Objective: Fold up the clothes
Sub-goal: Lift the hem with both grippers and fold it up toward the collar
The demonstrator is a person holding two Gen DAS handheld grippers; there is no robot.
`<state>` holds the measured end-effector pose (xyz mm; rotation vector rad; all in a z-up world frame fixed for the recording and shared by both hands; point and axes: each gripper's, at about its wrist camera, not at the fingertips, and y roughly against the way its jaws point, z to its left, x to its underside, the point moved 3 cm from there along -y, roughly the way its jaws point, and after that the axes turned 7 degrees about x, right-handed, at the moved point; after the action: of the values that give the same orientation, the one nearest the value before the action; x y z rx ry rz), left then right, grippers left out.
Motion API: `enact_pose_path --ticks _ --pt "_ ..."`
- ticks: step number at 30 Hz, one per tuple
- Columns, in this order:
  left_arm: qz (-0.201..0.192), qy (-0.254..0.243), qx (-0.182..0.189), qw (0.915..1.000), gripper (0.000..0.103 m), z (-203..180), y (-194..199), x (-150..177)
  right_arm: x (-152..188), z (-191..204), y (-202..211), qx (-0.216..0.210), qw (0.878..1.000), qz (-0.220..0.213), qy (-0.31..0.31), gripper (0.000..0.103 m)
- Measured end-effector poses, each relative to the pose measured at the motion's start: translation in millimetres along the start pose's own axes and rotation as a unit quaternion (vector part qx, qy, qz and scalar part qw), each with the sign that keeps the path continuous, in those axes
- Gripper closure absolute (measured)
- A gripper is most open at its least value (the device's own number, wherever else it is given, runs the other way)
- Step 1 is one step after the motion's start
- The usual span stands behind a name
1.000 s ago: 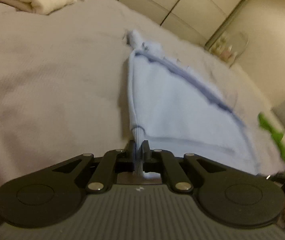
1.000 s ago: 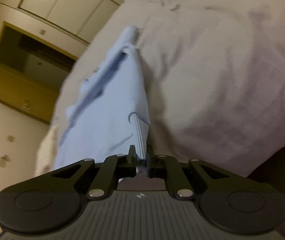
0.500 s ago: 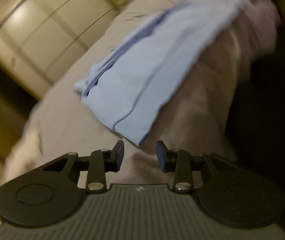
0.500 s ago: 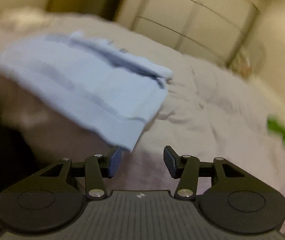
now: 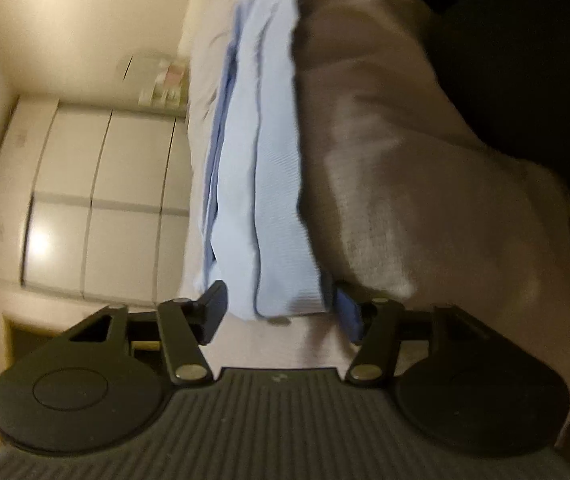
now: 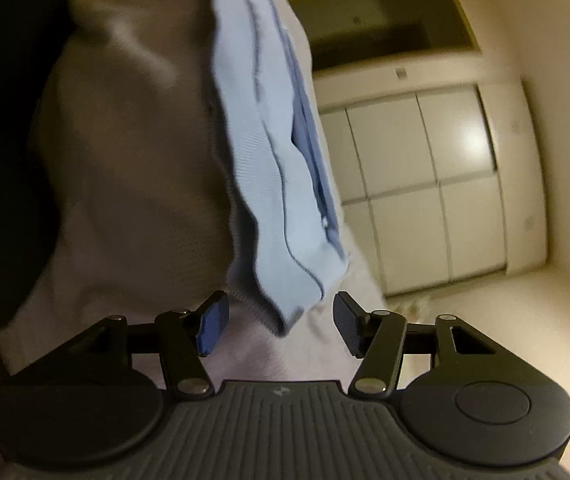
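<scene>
left wrist: blue garment (image 5: pixel 273 184) between opening jaws.

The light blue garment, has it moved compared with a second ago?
Yes. The light blue garment was held up off the grey bedspread by both grippers; now it lies released on it, near the bed's edge.

The left gripper (image 5: pixel 279 312) is rolled onto its side, so its view of the room lies sideways. Its jaws are opening, one finger at nine o'clock and the other at three o'clock of the gap, pads pressing on nothing. The right gripper (image 6: pixel 281 322) is rolled the opposite way; its jaws are opening too, both pads bare.
</scene>
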<state>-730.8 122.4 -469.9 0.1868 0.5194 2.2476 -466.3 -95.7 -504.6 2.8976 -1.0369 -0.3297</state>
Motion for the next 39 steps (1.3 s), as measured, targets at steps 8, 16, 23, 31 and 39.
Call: enact_pose_path --ticks 8,16,23,31,39 --pt "-0.005 -0.053 -0.006 0.9985 0.056 5.2 -15.9 14.9 13.7 -15.5 -29.0 0.024 1.000 -0.009 -0.010 0.067" --pt "-0.001 -0.061 0.005 0.9981 0.055 8.2 -13.1 38.9 33.7 -8.9 -44.1 -0.004 1.000 0.006 0.009 0.062" --pt "-0.033 -0.104 -0.018 0.9939 0.051 6.9 -45.5 43.4 46.8 -17.8 -68.0 0.020 1.000 0.005 0.010 0.055" --pt "-0.083 -0.122 -0.051 0.9878 0.053 7.8 -47.3 42.5 34.4 -30.7 -74.5 0.027 0.995 -0.089 0.025 0.066" --pt "-0.080 -0.114 -0.018 0.9901 0.080 4.2 -67.3 41.9 31.5 -17.9 -86.7 0.026 0.985 -0.125 0.120 0.076"
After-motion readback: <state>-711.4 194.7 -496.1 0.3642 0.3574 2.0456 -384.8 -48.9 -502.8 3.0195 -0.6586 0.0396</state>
